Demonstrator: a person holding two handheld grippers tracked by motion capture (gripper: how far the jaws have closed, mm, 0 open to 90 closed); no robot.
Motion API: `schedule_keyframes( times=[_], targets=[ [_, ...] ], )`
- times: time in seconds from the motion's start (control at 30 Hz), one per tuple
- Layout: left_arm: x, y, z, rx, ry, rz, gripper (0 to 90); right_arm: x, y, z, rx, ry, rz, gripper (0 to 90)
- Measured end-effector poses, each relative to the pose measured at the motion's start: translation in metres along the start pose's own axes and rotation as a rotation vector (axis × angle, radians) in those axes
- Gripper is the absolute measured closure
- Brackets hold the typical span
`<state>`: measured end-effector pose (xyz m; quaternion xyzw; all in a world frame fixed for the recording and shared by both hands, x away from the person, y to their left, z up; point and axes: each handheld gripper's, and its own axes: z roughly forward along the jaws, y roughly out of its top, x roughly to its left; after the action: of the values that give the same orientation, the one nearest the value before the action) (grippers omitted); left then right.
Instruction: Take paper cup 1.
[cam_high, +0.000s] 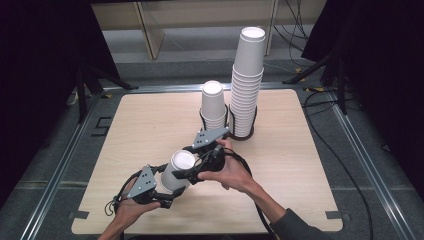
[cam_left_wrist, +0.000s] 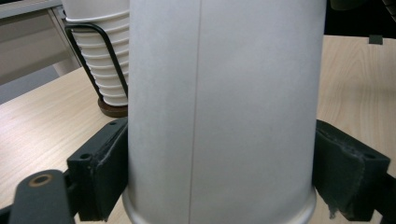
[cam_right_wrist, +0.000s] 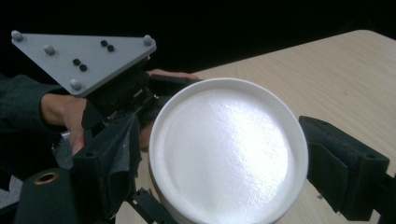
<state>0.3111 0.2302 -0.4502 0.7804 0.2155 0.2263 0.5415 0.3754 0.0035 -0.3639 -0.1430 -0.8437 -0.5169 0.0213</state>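
The left gripper (cam_high: 162, 186), low in the frame, is clamping a paper cup (cam_high: 178, 171); the right gripper (cam_high: 192, 172) is standing wide around its top end.

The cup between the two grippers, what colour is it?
The cup is plain white, with a thin vertical seam; the left gripper view shows it best.

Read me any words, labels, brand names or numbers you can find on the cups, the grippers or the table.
None: no readable text in any view.
The held paper cup is plain white, with just a thin seam line.
The tall cup stack and short stack are plain.
The grey plate carries only small studs.
The table is bare wood grain.
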Motion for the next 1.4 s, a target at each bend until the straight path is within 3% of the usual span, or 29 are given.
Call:
schedule_keyframes(
  times=[0.03,0.2,0.37,0.4,0.6,0.63,0.77,0.93,0.97,1.07,1.2,1.3,1.4],
  targets=[
    [-0.001,0.0,0.0,0.006,-0.003,0.012,14.0,-0.002,-0.001,0.002,0.011,-0.005,-0.04,17.3],
    [-0.002,0.0,0.001,0.01,-0.011,0.034,14.0,-0.003,-0.002,0.006,0.03,0.019,-0.024,22.5],
    [-0.002,0.0,0.001,0.002,-0.018,0.026,13.6,-0.004,-0.002,0.005,0.032,0.02,-0.026,23.6],
    [-0.001,0.0,0.0,0.002,-0.016,0.027,12.0,-0.003,-0.002,0.004,0.028,0.024,-0.005,24.0],
    [0.0,-0.001,-0.002,-0.098,-0.024,-0.02,8.3,-0.007,0.0,-0.001,-0.009,0.038,0.006,24.5],
    [0.001,-0.001,-0.003,-0.134,-0.03,-0.036,8.0,-0.01,0.0,-0.004,-0.032,0.051,0.035,24.6],
    [0.003,-0.001,-0.005,-0.158,-0.034,-0.075,6.0,-0.012,0.0,-0.007,-0.066,0.07,0.064,24.7],
    [0.004,-0.001,-0.006,-0.179,-0.034,-0.095,4.7,-0.015,0.0,-0.011,-0.096,0.081,0.086,24.7],
    [0.004,-0.002,-0.003,-0.218,-0.044,-0.11,4.6,-0.016,0.0,-0.011,-0.099,0.085,0.094,24.7],
    [0.003,-0.001,-0.005,-0.196,-0.037,-0.112,4.3,-0.015,0.0,-0.013,-0.101,0.095,0.131,24.7],
    [0.004,-0.002,-0.003,-0.186,-0.038,-0.119,1.9,-0.017,0.0,-0.014,-0.116,0.094,0.11,24.8],
    [0.002,-0.003,0.0,-0.182,-0.038,-0.134,2.6,-0.015,0.001,-0.016,-0.124,0.097,0.137,24.8],
    [0.002,-0.003,0.001,-0.186,-0.037,-0.124,2.7,-0.015,0.001,-0.017,-0.134,0.1,0.132,24.7]
  ],
)
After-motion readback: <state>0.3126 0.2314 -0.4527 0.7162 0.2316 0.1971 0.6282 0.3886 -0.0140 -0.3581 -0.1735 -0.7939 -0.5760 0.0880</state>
